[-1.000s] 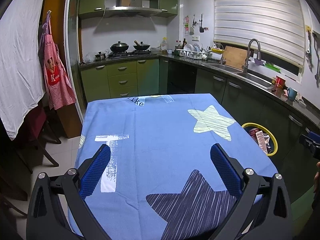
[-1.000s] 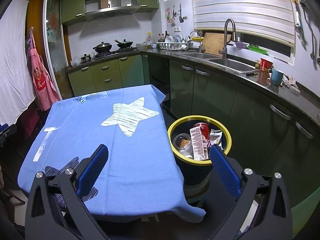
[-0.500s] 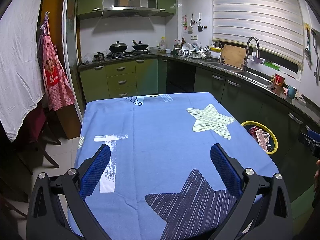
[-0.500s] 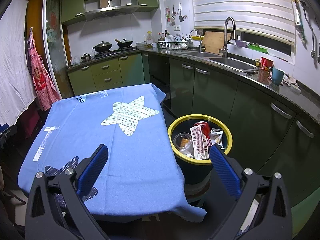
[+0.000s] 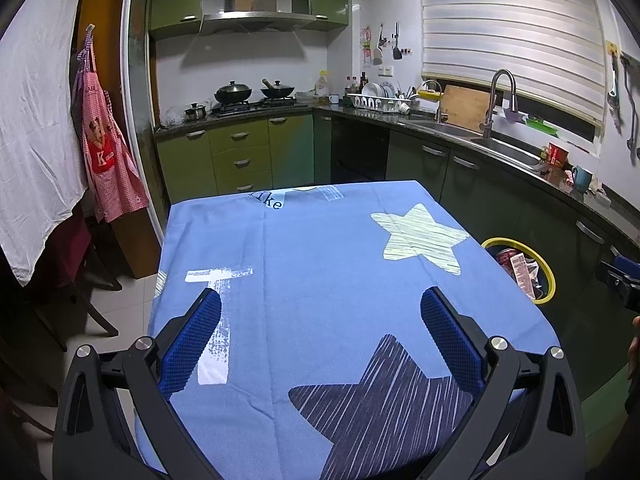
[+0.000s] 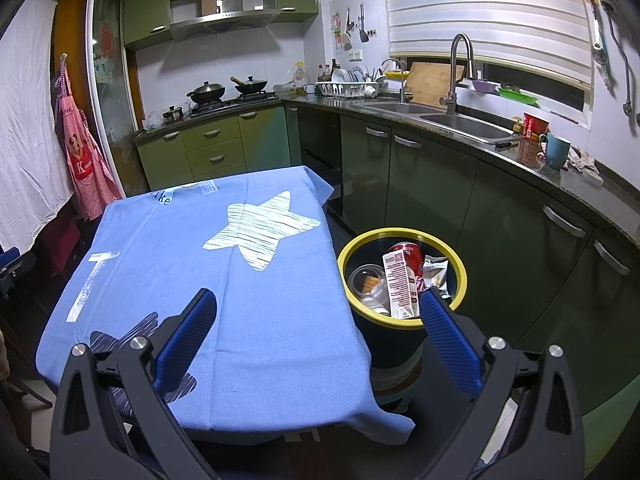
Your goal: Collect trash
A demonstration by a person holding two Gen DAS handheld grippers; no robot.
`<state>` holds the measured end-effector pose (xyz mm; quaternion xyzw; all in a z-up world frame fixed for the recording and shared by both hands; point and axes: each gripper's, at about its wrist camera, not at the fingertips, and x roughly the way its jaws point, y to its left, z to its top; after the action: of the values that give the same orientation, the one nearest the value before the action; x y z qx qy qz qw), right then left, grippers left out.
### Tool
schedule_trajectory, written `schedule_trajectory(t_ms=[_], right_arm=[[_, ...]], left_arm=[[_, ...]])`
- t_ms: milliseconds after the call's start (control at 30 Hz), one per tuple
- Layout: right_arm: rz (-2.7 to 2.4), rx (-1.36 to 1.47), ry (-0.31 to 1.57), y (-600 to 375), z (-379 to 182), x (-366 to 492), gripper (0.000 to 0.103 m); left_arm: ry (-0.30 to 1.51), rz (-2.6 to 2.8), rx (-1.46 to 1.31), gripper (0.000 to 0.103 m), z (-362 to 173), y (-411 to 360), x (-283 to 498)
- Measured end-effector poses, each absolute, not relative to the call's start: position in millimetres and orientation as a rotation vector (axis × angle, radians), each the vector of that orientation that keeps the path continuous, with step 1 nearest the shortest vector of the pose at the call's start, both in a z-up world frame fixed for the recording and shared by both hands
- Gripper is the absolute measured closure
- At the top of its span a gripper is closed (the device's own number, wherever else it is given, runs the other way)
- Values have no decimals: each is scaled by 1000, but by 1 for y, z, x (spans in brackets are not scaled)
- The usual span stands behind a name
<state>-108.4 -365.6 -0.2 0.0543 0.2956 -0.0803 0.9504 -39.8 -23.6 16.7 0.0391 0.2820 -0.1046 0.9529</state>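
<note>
A black bin with a yellow rim (image 6: 460,272) stands on the floor right of the table. It holds a milk carton (image 6: 400,286), a red can (image 6: 406,250), a clear plastic cup (image 6: 366,282) and a wrapper (image 6: 436,270). The bin also shows in the left wrist view (image 5: 550,276). My left gripper (image 5: 320,308) is open and empty above the near part of the blue star-patterned tablecloth (image 5: 320,248). My right gripper (image 6: 318,308) is open and empty, above the table's right edge beside the bin.
Green kitchen cabinets (image 6: 432,184) and a counter with a sink (image 6: 460,124) run along the right and back. A stove with pans (image 5: 252,94) is at the back. A red apron (image 5: 108,160) and white cloth (image 5: 32,140) hang at left, above a dark chair (image 5: 72,280).
Both gripper views have shifted only slightly. The jaws stay open and the bin's contents have not moved.
</note>
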Motion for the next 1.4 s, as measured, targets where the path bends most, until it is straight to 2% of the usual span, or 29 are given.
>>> schedule_trajectory(t_ms=[1400], right_arm=[[-150, 117, 620, -361, -12, -104, 6]], left_arm=[[584, -168, 61, 5, 19, -17, -22]])
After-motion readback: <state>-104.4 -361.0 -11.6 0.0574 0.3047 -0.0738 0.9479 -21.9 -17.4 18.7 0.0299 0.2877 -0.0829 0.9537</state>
